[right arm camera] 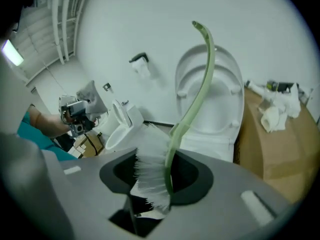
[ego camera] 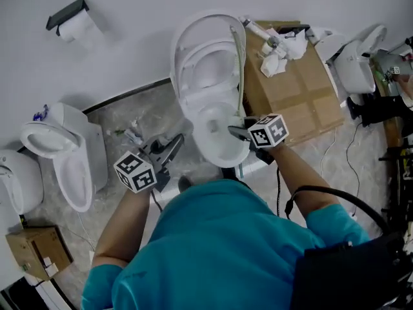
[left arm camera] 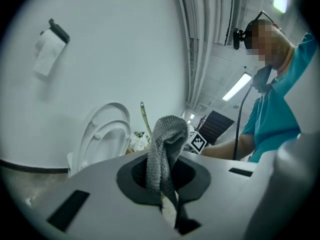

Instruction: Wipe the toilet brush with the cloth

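**A:** Left side first?

**B:** Left hand-held gripper (left arm camera: 169, 209): jaws pinched almost together on a grey knitted cloth (left arm camera: 165, 149). The cloth stands up out of the jaws with its top folded over.

**A:** And the right?

**B:** Right hand-held gripper (right arm camera: 145, 204): jaws partway apart, clamped on the toilet brush (right arm camera: 150, 171) at its white bristle head. The pale green handle curves up and away from the jaws. The view is poor at the pinch. The pads seem to bear on the bristles and on the stem beside them, but I can't be sure.

**A:** Where does the brush sit in the room?

**B:** In the head view both grippers are up in the air in front of the person. The right one is over the front rim of the toilet (ego camera: 193, 99), and the brush handle reaches along the raised lid. The left one is beside the bowl, above the floor (ego camera: 122, 112). Cloth and brush are apart, not touching.

**A:** Surroundings?

**B:** The toilet's seat and lid are up. A cardboard box (ego camera: 303, 99) stands just beside it, with crumpled white paper (ego camera: 279, 51) on top. There is a paper roll (ego camera: 76, 26) on the wall.
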